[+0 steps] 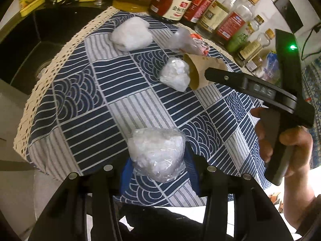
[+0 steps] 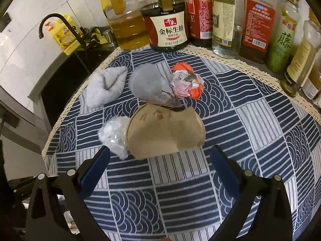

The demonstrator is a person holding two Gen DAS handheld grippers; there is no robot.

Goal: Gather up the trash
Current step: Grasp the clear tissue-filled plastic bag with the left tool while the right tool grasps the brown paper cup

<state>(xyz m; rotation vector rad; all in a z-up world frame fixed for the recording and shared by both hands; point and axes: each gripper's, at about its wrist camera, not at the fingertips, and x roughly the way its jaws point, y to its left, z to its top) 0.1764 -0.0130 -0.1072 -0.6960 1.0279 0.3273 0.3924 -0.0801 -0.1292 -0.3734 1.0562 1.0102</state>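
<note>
The left gripper (image 1: 158,166) squeezes one clear bag of white stuff (image 1: 157,154) between its two blue pads. The right gripper (image 2: 160,156) is spread wide with nothing in it, just in front of the one brown paper cup (image 2: 164,132), which lies on its side.

On the blue patterned cloth (image 2: 250,120) four more bits of trash can be counted. One small clear bag (image 2: 114,136) touches the cup at its 9 o'clock. One grey plastic bag (image 2: 148,84) sits at the cup's 12 o'clock. One red and white paper ball (image 2: 188,82) is at 1 o'clock. One white wad (image 2: 104,88) is at 10 o'clock. Many bottles (image 2: 168,28) stand along the far edge.
</note>
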